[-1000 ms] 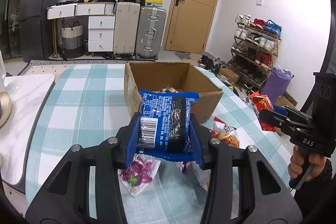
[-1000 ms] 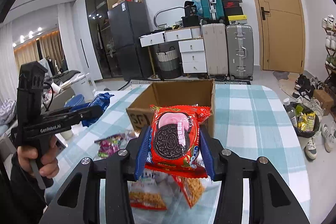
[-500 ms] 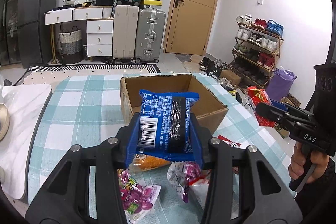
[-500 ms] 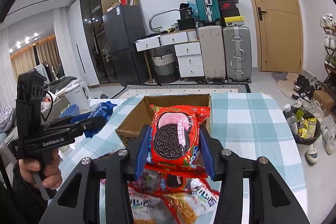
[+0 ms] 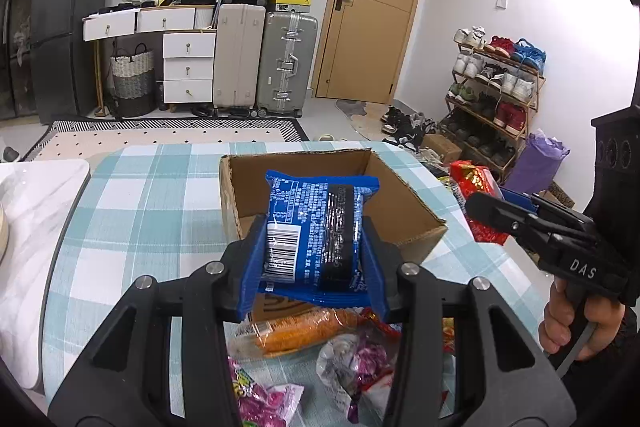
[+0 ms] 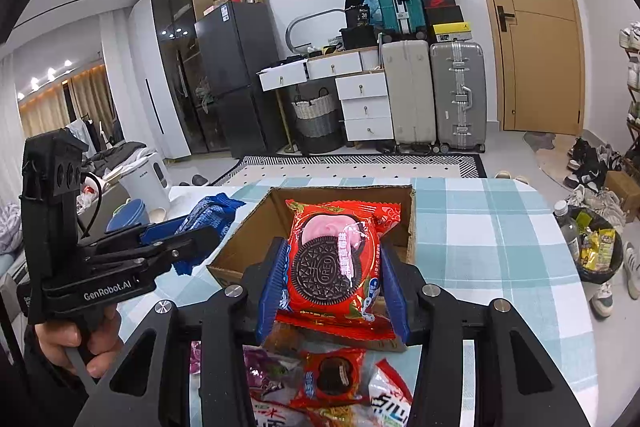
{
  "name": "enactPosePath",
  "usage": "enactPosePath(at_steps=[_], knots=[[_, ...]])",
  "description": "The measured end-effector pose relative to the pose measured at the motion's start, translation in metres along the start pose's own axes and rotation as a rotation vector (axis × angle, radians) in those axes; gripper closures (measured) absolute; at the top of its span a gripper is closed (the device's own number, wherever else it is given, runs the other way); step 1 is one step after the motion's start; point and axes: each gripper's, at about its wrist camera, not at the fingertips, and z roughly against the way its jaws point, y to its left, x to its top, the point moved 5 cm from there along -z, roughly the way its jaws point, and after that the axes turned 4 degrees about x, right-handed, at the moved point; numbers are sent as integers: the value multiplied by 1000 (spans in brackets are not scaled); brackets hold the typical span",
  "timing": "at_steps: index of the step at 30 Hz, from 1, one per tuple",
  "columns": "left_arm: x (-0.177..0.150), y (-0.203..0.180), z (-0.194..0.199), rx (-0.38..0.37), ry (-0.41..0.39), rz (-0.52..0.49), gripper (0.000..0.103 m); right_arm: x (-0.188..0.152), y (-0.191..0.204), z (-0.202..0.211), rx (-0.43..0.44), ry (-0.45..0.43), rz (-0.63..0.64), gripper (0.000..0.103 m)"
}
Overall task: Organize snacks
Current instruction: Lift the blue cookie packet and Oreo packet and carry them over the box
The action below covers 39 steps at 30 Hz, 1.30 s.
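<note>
Above the checked tablecloth [image 5: 132, 211], your left gripper [image 5: 314, 247] is clenched on a blue snack packet [image 5: 316, 227], its blue pads pressing both sides, the packet held upright with its barcode facing you, in front of the open cardboard box [image 5: 404, 203]. Your right gripper [image 6: 332, 271] grips a red Oreo packet [image 6: 340, 259] the same way, upright between the pads, at the near edge of that same box [image 6: 410, 223]. Each view shows the other tool off to the side, with your hand [image 5: 576, 327] wrapped around its handle. Below the left gripper, loose snacks lie on the cloth just short of the box: an orange packet [image 5: 304, 331] and purple sweet wrappers [image 5: 360, 355]. Under the right gripper lies a second, smaller Oreo packet [image 6: 332, 375] among other wrappers.
</note>
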Motion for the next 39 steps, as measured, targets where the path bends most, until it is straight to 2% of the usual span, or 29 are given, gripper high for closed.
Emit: enactPosePath(at_steps=[22, 32, 39], knots=[[-5, 2, -87, 78, 73, -23, 62, -1, -22, -71, -27, 66, -42, 58], [-10, 2, -123, 98, 113, -40, 62, -13, -27, -88, -49, 118, -33, 58], [-12, -5, -133, 110, 112, -87, 62, -23, -21, -92, -77, 145, 14, 58]])
